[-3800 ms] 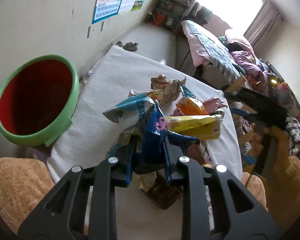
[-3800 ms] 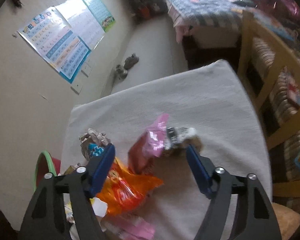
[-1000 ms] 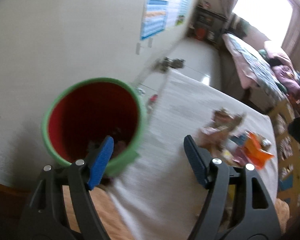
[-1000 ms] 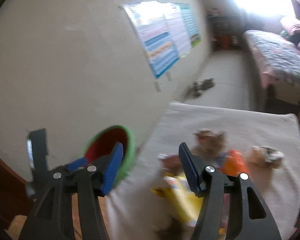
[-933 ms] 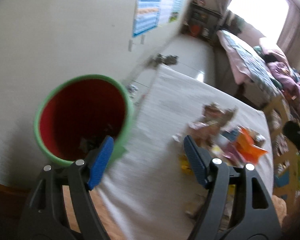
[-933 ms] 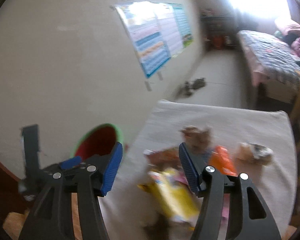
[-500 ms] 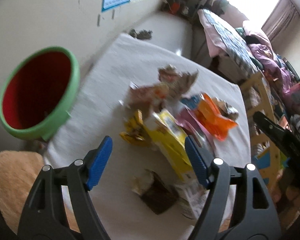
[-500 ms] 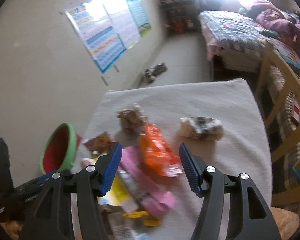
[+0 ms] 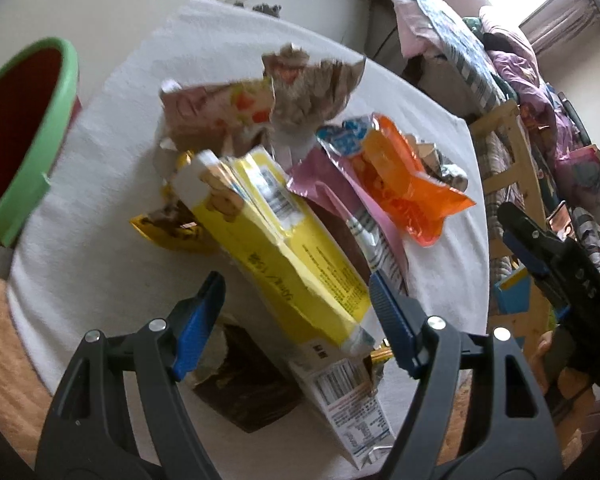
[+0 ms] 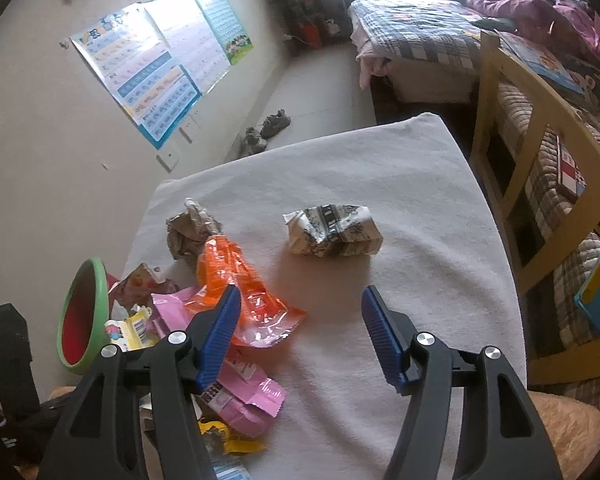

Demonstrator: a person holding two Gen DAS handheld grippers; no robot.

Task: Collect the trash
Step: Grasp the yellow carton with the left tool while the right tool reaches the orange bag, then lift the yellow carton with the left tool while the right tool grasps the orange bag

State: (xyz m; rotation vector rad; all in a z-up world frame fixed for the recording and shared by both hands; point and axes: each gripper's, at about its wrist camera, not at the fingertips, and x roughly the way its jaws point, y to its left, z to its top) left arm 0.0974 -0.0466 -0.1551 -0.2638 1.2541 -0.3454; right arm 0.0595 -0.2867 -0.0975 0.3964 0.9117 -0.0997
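Trash heaped on the white table (image 10: 400, 184): yellow carton (image 9: 288, 240) on top, orange wrapper (image 9: 400, 184) just right of it, pink wrapper (image 10: 240, 396) underneath, crumpled packet (image 10: 332, 230) well apart beyond. Left gripper (image 9: 296, 320) hovers over the carton, fingers spread wide, gripping nothing. Right gripper (image 10: 296, 336) gapes wide too, beside the orange wrapper. Green bin (image 9: 32, 136) sits left of the carton, off the table edge.
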